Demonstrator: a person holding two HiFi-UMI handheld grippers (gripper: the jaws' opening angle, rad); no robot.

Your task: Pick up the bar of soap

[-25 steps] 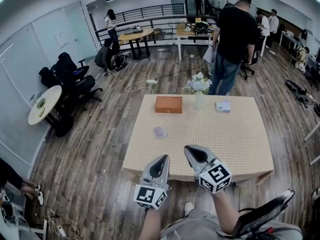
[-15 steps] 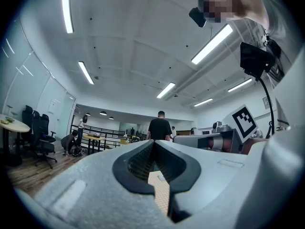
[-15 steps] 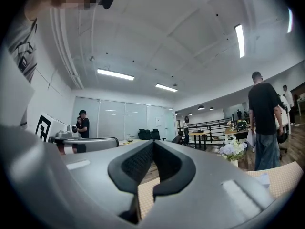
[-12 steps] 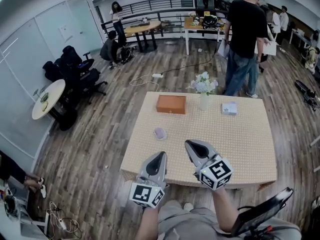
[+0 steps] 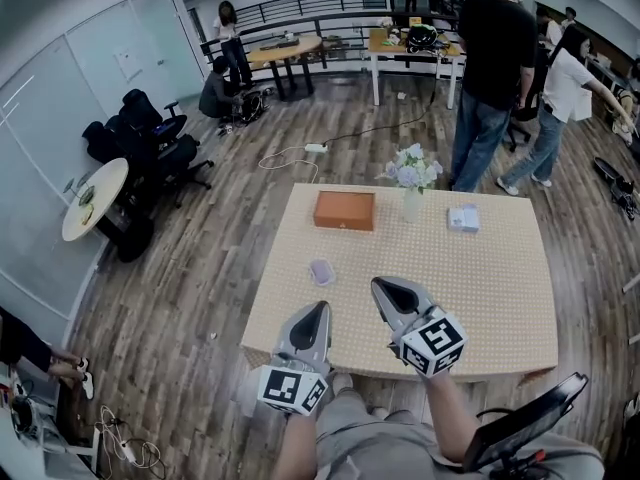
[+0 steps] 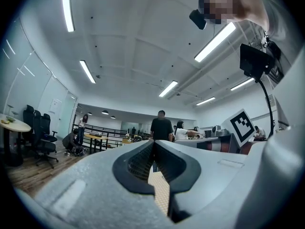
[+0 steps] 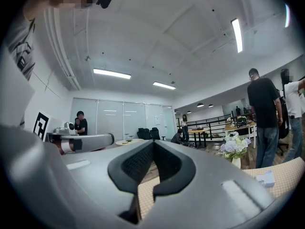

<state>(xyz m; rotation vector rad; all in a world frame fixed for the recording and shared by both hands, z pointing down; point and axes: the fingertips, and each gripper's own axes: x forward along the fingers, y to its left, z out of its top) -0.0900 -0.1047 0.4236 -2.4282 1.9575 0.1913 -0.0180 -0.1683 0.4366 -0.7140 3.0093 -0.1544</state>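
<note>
At table (image 5: pixel 500 298) near edge — left tongs (image 5: pixel 320 311), right tongs (image 5: pixel 381 286) both closed, empty; soap (image 5: pixel 321 271) beyond.

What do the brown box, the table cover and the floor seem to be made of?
Brown box: probably wood or leather-look board; matte orange-brown, with a crisp flat lid.
Table cover: likely cloth; beige with a fine dotted pattern, matte, hanging over the near edge.
Floor: wood or laminate planks; streaked grey-brown boards with a faint sheen.
</note>
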